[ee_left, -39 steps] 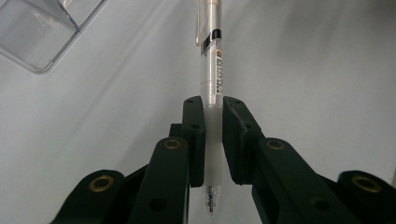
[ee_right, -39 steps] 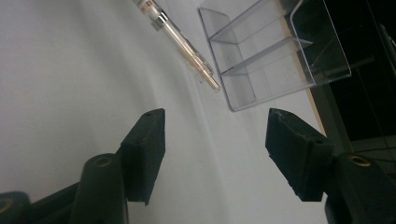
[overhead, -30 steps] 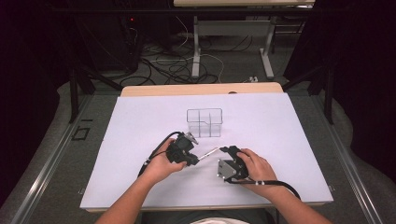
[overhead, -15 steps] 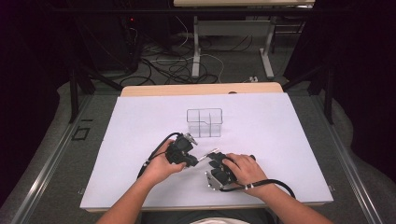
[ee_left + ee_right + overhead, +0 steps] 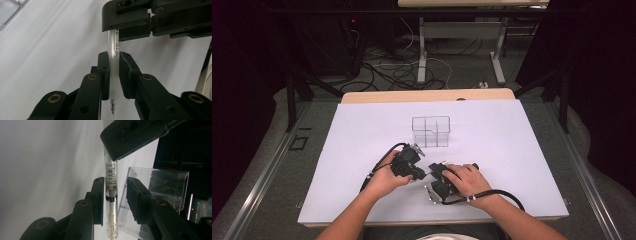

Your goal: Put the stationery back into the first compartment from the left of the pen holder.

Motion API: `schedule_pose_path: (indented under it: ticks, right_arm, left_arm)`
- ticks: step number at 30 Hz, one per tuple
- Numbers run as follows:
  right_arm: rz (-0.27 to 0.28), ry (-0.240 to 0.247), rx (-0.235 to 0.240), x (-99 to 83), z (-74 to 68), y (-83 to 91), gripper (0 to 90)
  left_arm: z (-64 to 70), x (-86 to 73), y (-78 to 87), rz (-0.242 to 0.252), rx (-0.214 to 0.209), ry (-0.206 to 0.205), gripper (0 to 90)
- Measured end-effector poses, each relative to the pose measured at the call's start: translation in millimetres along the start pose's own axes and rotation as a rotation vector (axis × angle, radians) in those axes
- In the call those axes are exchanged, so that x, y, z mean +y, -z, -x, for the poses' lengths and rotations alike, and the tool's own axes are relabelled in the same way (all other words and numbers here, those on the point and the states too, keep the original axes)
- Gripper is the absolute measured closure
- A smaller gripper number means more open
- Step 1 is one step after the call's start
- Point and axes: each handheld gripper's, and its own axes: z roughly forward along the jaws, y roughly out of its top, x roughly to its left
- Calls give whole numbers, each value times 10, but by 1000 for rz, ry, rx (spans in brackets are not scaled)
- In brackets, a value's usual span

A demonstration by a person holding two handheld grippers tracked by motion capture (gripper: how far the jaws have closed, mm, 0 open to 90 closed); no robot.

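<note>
A clear pen (image 5: 113, 62) with a barcode label runs between both grippers, low over the white table near its front edge. My left gripper (image 5: 113, 56) is shut on the frosted grip end, and the pen's tip pokes out below the jaws. My right gripper (image 5: 115, 181) stands around the labelled barrel (image 5: 111, 195). The barrel lies against one jaw and a gap shows at the other. In the high view the left gripper (image 5: 409, 165) and right gripper (image 5: 439, 182) sit close together, each held by a hand.
A clear plastic divided box (image 5: 431, 131) stands just beyond the grippers at mid-table, also close behind the pen as the clear box (image 5: 160, 192). White paper (image 5: 522, 140) covers the table. Cables trail from both grippers, and more lie on the floor behind.
The right hand and its gripper have moved left and toward the front, closing in beside the left gripper. The left gripper has stayed nearly still.
</note>
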Motion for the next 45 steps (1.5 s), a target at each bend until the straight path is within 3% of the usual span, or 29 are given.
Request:
schedule_pose_path:
  ticks: [4, 12, 13, 20, 23, 25, 29, 36, 43, 45]
  right_arm:
    - [-3, 37, -8, 20, -12, -11, 716]
    - [-31, 45, -9, 44, -48, -32, 760]
    - [-26, 64, -4, 50, -41, -46, 773]
    - [-34, 56, -11, 63, -53, -55, 790]
    - [-33, 53, -14, 62, -49, -58, 791]
    - [-37, 49, -8, 65, -49, -63, 790]
    - [-39, 38, -1, 62, -64, -70, 790]
    - [-40, 31, -10, 48, -64, -55, 790]
    - [-35, 24, -15, 43, -69, -51, 790]
    - [-39, 34, -13, 43, -61, -44, 790]
  left_arm:
    - [6, 6, 7, 6, -6, -10, 798]
    - [44, 15, 19, 10, -21, -8, 798]
    - [46, 11, 16, 15, -18, -6, 798]
    - [33, -4, 26, 26, -19, -7, 796]
    - [24, -15, 34, 40, -24, 13, 789]
    - [13, -21, 42, 58, -36, 39, 736]
    - [-12, -43, 81, 80, -21, 57, 680]
    - [-79, -104, 146, 117, 30, 61, 584]
    - [-228, -221, 177, 145, 137, 69, 515]
    - [-272, -264, 170, 148, 197, 56, 471]
